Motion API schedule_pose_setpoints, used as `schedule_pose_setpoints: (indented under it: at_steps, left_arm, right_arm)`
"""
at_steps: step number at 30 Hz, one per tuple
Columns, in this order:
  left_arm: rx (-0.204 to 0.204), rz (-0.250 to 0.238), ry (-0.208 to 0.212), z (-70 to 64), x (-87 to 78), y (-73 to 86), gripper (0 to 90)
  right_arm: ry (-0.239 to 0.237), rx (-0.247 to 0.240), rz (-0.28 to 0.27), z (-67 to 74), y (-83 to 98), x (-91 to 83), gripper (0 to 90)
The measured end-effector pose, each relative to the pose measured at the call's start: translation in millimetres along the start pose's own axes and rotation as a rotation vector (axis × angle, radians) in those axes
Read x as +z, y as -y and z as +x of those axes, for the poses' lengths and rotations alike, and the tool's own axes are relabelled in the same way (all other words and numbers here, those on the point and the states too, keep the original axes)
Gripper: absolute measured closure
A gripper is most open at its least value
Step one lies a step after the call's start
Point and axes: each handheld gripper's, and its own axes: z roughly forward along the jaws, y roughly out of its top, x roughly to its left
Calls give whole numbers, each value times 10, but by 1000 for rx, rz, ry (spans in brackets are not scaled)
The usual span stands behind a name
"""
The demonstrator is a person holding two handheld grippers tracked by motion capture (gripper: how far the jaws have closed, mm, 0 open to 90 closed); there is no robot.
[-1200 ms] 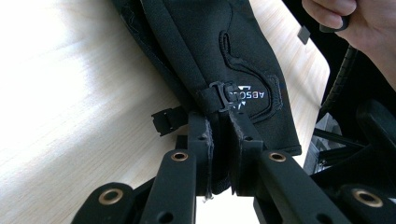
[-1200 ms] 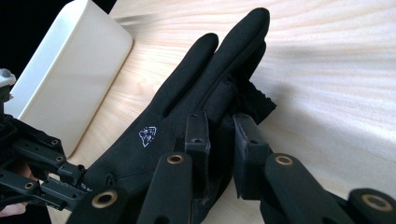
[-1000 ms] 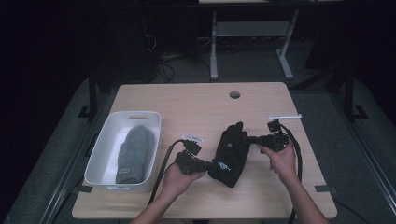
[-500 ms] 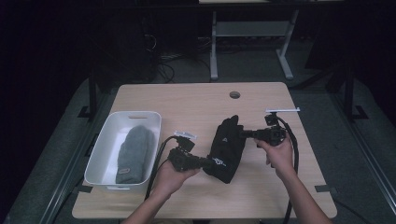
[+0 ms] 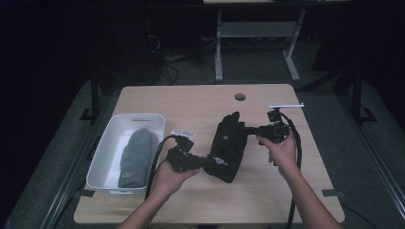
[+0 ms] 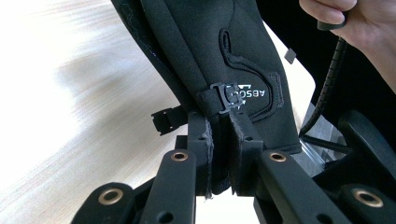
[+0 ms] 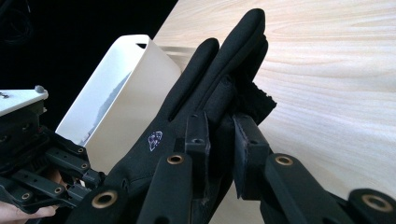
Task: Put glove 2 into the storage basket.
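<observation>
Black glove (image 5: 228,145) hangs stretched over mid-table, left gripper (image 5: 206,162) clamped on its cuff, right gripper (image 5: 246,129) pinching its fingers. Probably headed left into the white bin (image 5: 107,143), beside the grey glove (image 5: 134,155).

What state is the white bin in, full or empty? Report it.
Partly filled. The white bin holds one grey knitted item along its bottom. The black glove is outside it, clamped between the left gripper and right gripper.
</observation>
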Motion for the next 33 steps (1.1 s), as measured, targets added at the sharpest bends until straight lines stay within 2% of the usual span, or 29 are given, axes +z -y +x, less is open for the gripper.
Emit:
schedule_pose_setpoints:
  at_steps: [12,20,33]
  left_arm:
    - [-3,-18,-5,50,-159,-21,811]
    - [-24,-37,-11,96,-265,-7,812]
    - [-17,-51,-28,137,-439,1,812]
  right_arm:
    - [-13,-16,9,115,-133,86,778]
    - [-21,-29,17,215,-208,176,779]
    - [-27,-53,39,346,-333,319,778]
